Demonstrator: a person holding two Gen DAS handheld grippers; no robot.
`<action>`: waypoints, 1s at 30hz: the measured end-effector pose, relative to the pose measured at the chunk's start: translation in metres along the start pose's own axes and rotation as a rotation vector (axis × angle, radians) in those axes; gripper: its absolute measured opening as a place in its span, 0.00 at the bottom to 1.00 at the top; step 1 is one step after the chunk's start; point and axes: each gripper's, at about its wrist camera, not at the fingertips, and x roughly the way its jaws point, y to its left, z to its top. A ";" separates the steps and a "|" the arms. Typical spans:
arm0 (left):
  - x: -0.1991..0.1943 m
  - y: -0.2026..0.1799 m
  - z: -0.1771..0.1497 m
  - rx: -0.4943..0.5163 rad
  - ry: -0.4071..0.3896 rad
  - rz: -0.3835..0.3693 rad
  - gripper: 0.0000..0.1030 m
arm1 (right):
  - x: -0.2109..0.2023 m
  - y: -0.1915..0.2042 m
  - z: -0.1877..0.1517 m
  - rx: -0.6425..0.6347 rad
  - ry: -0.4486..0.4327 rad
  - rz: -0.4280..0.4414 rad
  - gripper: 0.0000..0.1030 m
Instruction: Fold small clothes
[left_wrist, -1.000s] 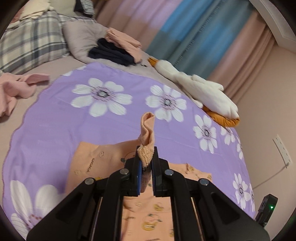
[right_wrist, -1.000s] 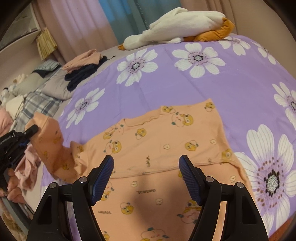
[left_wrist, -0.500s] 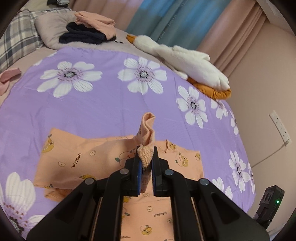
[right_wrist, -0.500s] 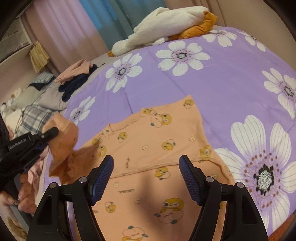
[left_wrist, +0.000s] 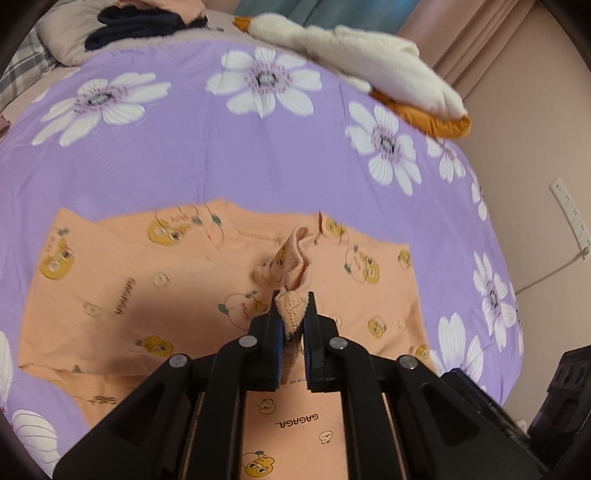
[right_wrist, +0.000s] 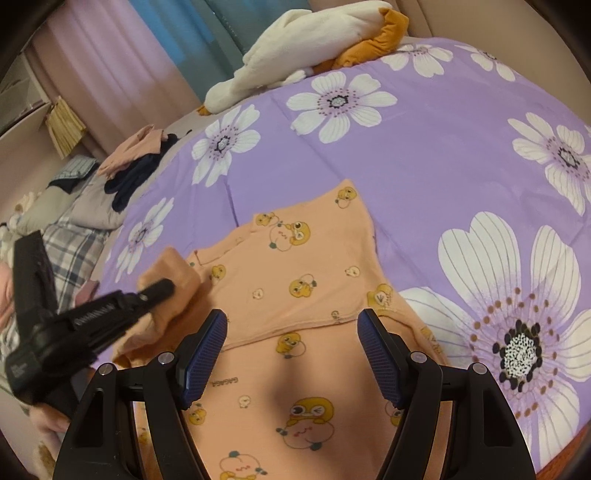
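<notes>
My left tongs (left_wrist: 293, 314) clamp the orange shirt's (right_wrist: 295, 266) sleeve cuff (left_wrist: 291, 308); my right tongs (right_wrist: 291, 354) hang apart above it.

The shirt (right_wrist: 295, 280) lies spread on the blanket (right_wrist: 443, 155), which covers the bed. Beyond it, at the blanket's far edge, lies a plush goose (right_wrist: 295, 51). A clothes pile (right_wrist: 136, 162) sits on a pillow (left_wrist: 62, 44) off the far left corner.

purple flowered bedspread (right_wrist: 424, 155) under orange garment (right_wrist: 295, 266), white plush goose (right_wrist: 306, 48) at edge
</notes>
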 end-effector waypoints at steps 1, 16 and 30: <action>0.006 -0.001 -0.002 0.009 0.022 0.006 0.08 | 0.000 -0.001 0.000 0.003 0.002 0.000 0.70; -0.051 0.023 -0.001 0.013 -0.085 -0.003 0.67 | 0.011 -0.005 0.001 0.020 0.033 0.015 0.71; -0.111 0.186 -0.032 -0.280 -0.146 0.165 0.58 | 0.069 0.056 0.000 -0.078 0.202 0.149 0.70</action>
